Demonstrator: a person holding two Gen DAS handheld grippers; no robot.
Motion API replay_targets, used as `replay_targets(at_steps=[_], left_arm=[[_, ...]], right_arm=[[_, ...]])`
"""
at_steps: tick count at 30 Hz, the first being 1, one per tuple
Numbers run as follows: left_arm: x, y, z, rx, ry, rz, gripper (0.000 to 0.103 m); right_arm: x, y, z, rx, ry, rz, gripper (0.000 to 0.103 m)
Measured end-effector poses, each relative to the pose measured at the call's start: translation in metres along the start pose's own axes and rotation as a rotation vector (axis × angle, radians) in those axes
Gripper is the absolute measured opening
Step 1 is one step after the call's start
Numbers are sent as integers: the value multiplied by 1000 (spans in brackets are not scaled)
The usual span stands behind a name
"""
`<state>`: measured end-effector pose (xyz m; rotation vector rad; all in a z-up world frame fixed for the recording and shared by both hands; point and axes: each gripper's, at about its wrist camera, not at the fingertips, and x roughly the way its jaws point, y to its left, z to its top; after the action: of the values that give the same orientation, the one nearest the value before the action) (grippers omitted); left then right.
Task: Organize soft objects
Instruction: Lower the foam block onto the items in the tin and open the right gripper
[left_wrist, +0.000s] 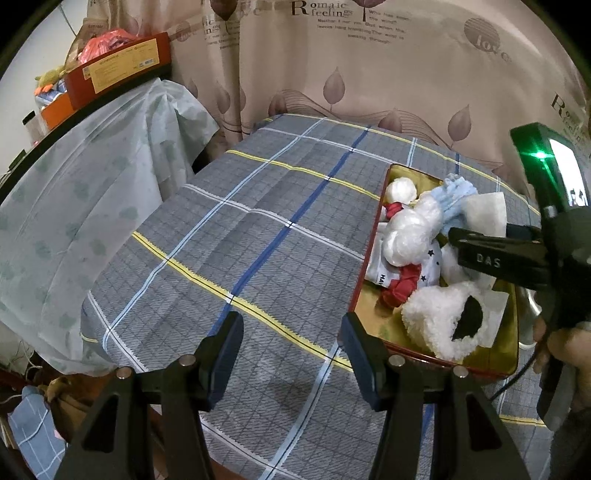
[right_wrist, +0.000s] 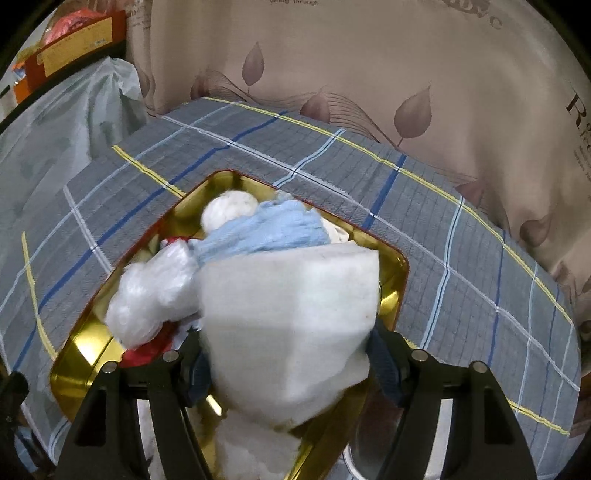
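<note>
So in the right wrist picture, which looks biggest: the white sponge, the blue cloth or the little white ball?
1. White sponge, though it sits in the right tool, nearest the camera, so that is unsure.
2. Blue cloth.
3. Little white ball.

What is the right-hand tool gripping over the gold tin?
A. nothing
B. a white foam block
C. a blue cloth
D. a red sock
B: the right tool is clamped on the white foam block above the gold tin; the blue cloth lies loose behind.
</note>
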<state>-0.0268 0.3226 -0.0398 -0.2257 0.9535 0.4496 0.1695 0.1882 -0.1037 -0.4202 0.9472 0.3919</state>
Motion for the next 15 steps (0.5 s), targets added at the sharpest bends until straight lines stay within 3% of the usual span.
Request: replay_targets(at_steps=[10,15], left_arm=[[3,-4,0,13,1,-3,57],[3,-6,-1,17,-1,-7,57]], right_arm=[[6,1,2,4,5,8,66],[-5,9,3,-31,-23,13,76]])
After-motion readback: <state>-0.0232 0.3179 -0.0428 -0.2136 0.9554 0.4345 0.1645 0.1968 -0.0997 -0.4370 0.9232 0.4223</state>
